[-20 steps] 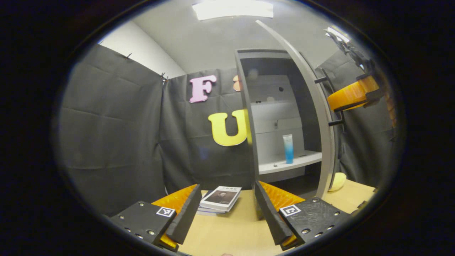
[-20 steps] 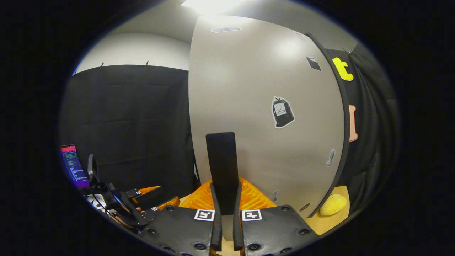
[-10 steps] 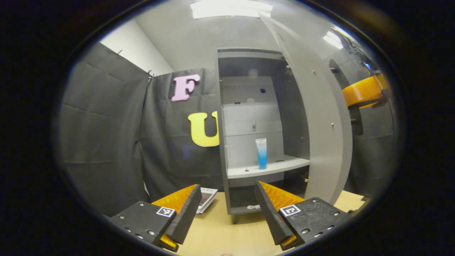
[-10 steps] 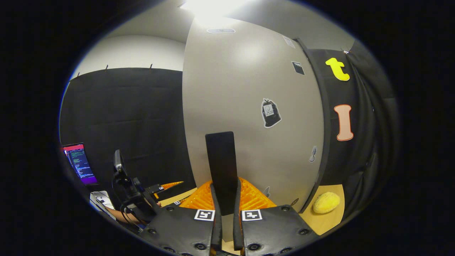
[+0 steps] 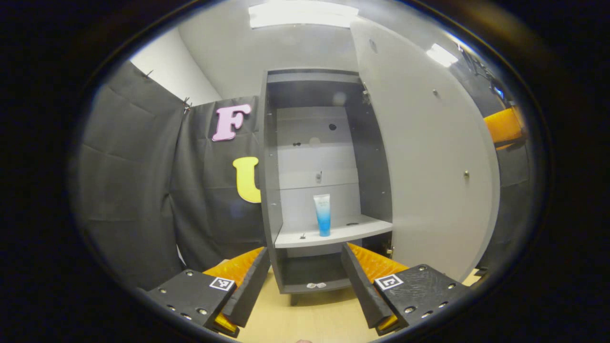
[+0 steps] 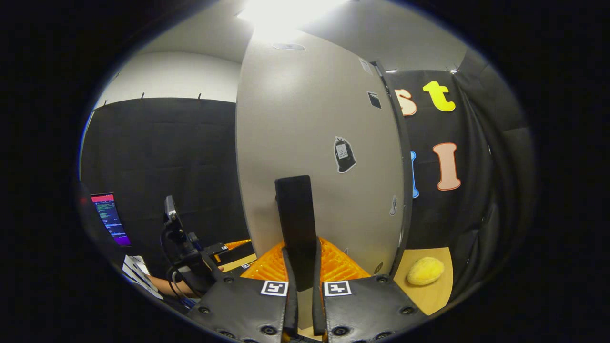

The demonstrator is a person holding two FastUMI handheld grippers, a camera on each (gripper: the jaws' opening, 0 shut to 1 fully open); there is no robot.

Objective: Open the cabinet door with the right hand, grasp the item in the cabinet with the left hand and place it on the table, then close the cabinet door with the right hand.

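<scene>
a pale wooden bench (image 5: 305, 317) carries a tall grey cabinet (image 5: 270, 190) inside a booth hung with black cloth (image 5: 128, 190), under a white ceiling with a bright light panel (image 5: 300, 14). the cabinet door (image 5: 429, 157) stands swung wide open to the right in the left gripper view, showing grey shelves. on the middle shelf (image 5: 333, 233) a blue and white tube (image 5: 323, 214) stands upright, its long axis vertical, the white end up and the blue end down on the shelf, near the shelf's front edge and apart from the cabinet walls. the left gripper (image 5: 305, 281) hangs low in front of the cabinet, its jaws spread wide with nothing between them, well short of the tube. in the right gripper view the right gripper (image 6: 302, 290) has its jaws clenched on the dark upright door handle (image 6: 295, 214), a finger pressing each side. the door's outer face (image 6: 324, 143) carries small stickers. a yellow rounded object (image 6: 425, 271) lies on the bench (image 6: 429, 295) past the door's edge. a lit screen (image 6: 108, 218) glows at far left
</scene>
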